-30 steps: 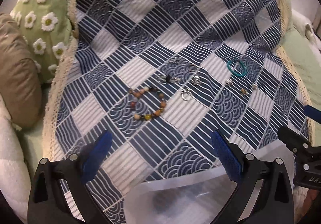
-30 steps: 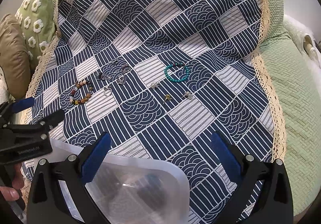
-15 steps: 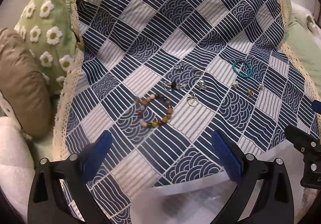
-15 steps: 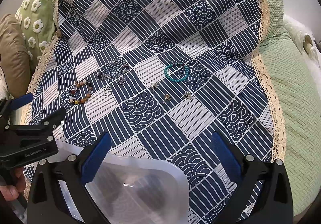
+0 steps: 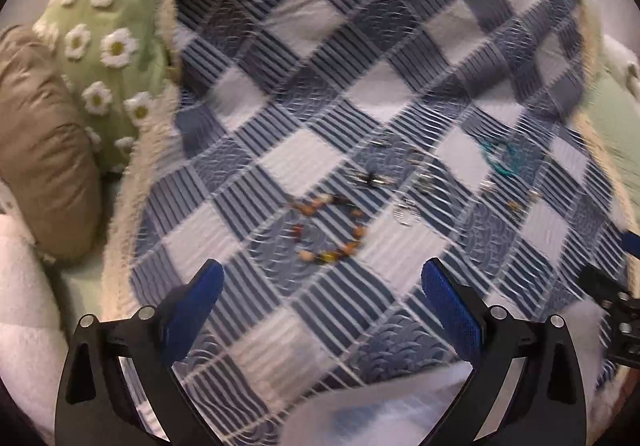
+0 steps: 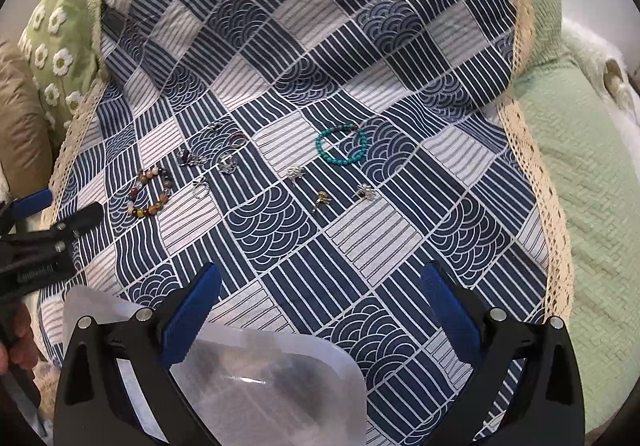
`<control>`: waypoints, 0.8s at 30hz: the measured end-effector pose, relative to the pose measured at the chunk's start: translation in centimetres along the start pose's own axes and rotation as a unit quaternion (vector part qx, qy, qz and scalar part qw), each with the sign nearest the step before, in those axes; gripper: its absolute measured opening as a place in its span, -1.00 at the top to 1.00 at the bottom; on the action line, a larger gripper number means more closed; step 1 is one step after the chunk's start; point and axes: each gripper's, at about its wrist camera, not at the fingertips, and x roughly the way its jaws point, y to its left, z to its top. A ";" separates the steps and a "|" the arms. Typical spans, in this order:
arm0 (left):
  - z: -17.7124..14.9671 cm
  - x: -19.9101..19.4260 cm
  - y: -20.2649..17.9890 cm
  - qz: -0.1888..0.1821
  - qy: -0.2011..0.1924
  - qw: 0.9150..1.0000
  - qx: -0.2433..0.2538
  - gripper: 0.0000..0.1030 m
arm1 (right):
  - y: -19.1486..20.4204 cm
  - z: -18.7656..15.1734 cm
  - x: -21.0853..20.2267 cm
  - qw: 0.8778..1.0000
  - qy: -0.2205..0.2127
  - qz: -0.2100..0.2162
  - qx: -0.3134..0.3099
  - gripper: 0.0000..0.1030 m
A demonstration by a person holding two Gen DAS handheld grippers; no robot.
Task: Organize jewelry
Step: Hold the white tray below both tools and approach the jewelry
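Black tool (image 6: pixel 320 310), blue pads (image 6: pixel 191 316), seemingly silver screws.

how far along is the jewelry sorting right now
Barely started. Nothing looks sorted: the turquoise bracelet, brown beaded bracelet and small silver pieces all lie on the cloth. Left gripper and right gripper are open and empty. The clear box waits nearby.

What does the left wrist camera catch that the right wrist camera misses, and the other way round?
Only the left view shows the whole brown cushion and the right tool's tip from the side. Only the right view shows the green knitted cover broadly and three small charms sharply. Both show the patchwork cloth, brown bead bracelet, turquoise bracelet and translucent container.
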 end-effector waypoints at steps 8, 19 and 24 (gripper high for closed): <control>-0.2 0.8 0.1 -0.012 0.009 1.000 0.010 -0.85 | 0.4 -0.2 0.0 1.000 -0.005 -0.009 -0.009 -0.92; -0.5 0.9 0.2 -0.029 0.008 1.000 0.003 -0.85 | 0.5 -0.3 -0.4 1.000 -0.014 -0.008 -0.009 -0.92; -0.6 1.0 0.3 -0.037 0.011 0.999 0.000 -0.85 | 0.5 -0.3 -0.3 1.000 -0.013 -0.010 -0.008 -0.92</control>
